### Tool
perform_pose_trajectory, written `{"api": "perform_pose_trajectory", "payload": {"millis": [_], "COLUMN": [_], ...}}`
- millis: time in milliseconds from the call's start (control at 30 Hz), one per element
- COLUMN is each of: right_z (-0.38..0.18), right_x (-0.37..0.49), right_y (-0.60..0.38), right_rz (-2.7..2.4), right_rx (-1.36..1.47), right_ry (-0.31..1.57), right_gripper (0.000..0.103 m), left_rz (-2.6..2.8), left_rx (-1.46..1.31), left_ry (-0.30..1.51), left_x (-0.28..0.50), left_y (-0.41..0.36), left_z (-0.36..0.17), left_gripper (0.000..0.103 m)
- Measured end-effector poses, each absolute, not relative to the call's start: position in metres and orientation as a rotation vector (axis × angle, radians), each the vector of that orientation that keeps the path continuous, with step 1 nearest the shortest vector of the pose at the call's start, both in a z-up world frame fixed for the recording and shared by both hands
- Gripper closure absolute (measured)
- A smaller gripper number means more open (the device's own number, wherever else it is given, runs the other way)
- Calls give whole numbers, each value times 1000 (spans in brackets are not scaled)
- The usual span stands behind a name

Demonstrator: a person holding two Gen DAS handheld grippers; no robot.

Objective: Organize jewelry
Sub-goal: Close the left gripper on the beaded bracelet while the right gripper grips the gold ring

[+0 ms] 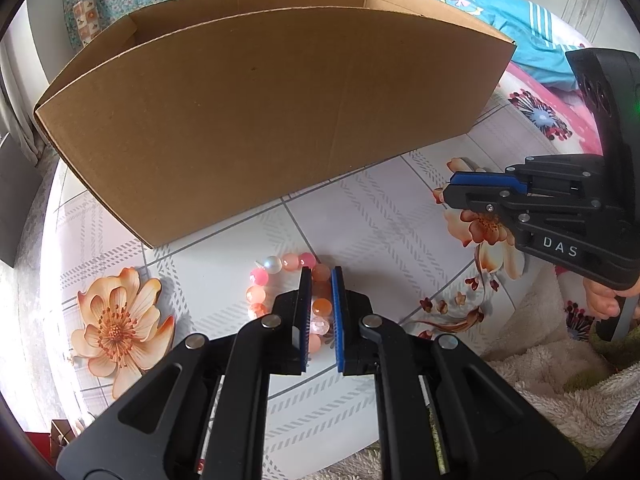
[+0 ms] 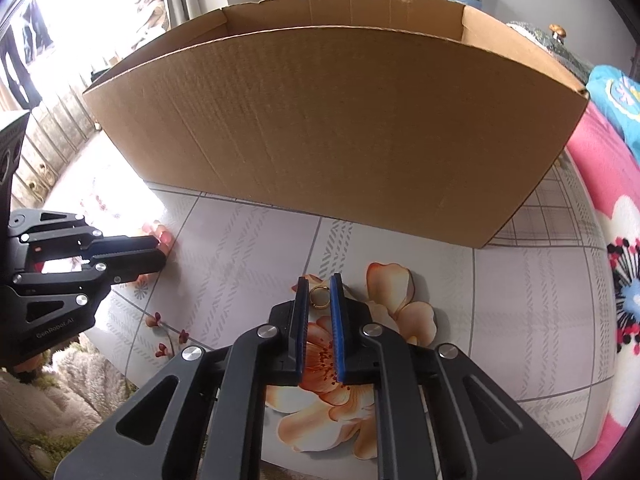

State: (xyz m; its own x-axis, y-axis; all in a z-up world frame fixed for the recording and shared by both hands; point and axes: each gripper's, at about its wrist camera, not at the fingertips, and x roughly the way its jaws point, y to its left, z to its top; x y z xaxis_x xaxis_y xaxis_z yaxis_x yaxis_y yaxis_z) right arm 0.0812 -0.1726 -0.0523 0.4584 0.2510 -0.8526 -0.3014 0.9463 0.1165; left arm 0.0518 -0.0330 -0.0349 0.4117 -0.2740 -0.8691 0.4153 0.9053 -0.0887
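The left gripper (image 1: pixel 321 276) is clamped on a pink-and-orange bead bracelet (image 1: pixel 280 292) lying on the flowered tablecloth (image 1: pixel 380 216); to its right, the right gripper (image 2: pixel 319 282) pinches a gold ring (image 2: pixel 319 297), both near the cardboard box (image 1: pixel 260 120).

Both tongs angle steeply downward, the left tongs (image 1: pixel 321 276) with blue pads drawn narrowly together, the right tongs (image 2: pixel 319 282) likewise nearly closed, while bare fingers (image 1: pixel 604 300) wrap the right handle from below.
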Motion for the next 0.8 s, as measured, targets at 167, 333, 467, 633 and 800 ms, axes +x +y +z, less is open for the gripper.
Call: {"api": "perform_pose_trajectory", "payload": {"millis": [167,333,467,633,800], "right_z": [-52,-46,-39,-32,-29], "right_x": [80,78,74,66,63], "right_y": [-179,-188,-196,-206,-210], "right_rz": [339,338,337,336,342], "right_rx": [-31,-15,9,35,64], "right_ry": [1037,1025,1007,985,966], "right_gripper": [92,92,92,92,92], "left_rz": [-432,-429,-431,-437,-436], "left_rx": [154,150,147,135,132], "left_ry": [1062,1063,1067,1064,1040], "left_x": [51,51,51,50,47], "left_y": [-34,-35,-34,-29,-22], "left_z": [-35,-35,-35,-32,-22], "left_gripper": [94,94,94,94,94]}}
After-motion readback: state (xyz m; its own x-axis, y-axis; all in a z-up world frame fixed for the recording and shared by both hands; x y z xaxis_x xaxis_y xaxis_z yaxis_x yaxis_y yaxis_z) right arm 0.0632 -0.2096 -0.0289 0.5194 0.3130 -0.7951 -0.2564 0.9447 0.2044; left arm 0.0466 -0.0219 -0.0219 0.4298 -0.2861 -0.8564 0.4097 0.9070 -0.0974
